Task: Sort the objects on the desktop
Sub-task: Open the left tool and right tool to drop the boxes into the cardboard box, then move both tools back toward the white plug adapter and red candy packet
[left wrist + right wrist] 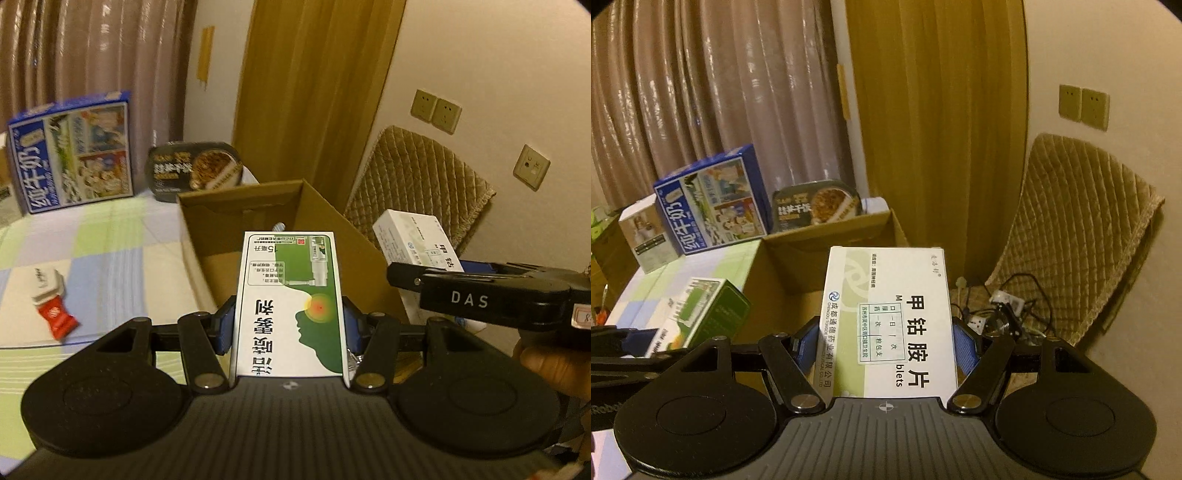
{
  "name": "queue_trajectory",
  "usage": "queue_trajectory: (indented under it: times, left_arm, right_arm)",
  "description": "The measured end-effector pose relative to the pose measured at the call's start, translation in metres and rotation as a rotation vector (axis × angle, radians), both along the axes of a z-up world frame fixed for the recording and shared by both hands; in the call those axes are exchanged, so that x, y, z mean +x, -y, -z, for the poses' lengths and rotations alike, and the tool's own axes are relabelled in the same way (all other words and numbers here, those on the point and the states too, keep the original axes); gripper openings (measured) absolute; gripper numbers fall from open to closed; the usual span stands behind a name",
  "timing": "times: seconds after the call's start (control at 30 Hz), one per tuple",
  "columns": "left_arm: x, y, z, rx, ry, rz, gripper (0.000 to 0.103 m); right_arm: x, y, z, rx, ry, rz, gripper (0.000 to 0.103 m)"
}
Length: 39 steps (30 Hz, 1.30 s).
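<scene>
My left gripper (288,325) is shut on a green and white medicine box (291,288), with its blue pads (223,325) pressed on both long sides. The box juts forward over the near wall of an open cardboard box (236,197). My right gripper (886,343) is shut on a white medicine box (897,306) with black characters, held just in front of the same cardboard box (798,266). In the left wrist view the right gripper (424,275) and its white box (413,236) sit to the right of the carton. The right wrist view shows the green box (713,310) at lower left.
A blue milk carton (74,155) and a black instant rice bowl (195,170) stand behind the cardboard box. A red packet (57,317) and a small white item (46,282) lie on the checked tablecloth (110,240). A quilted chair (1078,229) with cables (1001,310) stands to the right.
</scene>
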State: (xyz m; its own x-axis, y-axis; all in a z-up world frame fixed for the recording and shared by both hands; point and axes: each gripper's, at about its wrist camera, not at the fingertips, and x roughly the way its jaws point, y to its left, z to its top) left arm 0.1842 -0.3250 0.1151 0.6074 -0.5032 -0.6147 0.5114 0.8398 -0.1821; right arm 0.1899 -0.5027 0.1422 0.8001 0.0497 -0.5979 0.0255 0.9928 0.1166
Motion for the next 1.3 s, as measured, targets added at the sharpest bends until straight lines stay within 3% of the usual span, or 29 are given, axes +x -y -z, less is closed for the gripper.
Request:
queue_trajectory:
  times: [0.17, 0.37, 0.7, 0.77, 0.83, 0.97, 1.3]
  left_arm:
    - [0.018, 0.009, 0.014, -0.035, -0.038, -0.016, 0.053]
    - [0.024, -0.004, 0.012, -0.024, -0.018, -0.048, 0.056]
    - [0.016, -0.034, 0.008, -0.017, 0.006, -0.104, 0.071]
    - [0.015, -0.039, 0.009, -0.014, 0.007, -0.117, 0.075]
    - [0.014, -0.046, 0.009, -0.013, 0.011, -0.129, 0.079]
    - [0.012, -0.06, 0.012, -0.015, 0.012, -0.147, 0.087]
    - [-0.001, -0.096, 0.014, 0.025, 0.047, -0.199, 0.095]
  right_arm:
    - [0.008, 0.009, 0.01, 0.006, -0.013, 0.008, 0.068]
    - [0.013, 0.008, 0.015, 0.015, -0.023, 0.0, 0.068]
    - [0.019, -0.005, 0.015, 0.067, -0.015, -0.043, 0.068]
    - [0.021, -0.002, 0.014, 0.115, 0.004, -0.055, 0.07]
    - [0.021, -0.001, 0.012, 0.129, 0.015, -0.042, 0.085]
    - [0.018, -0.001, 0.009, 0.128, 0.023, -0.03, 0.086]
    - [0.002, -0.022, -0.006, 0.129, 0.022, -0.056, 0.092]
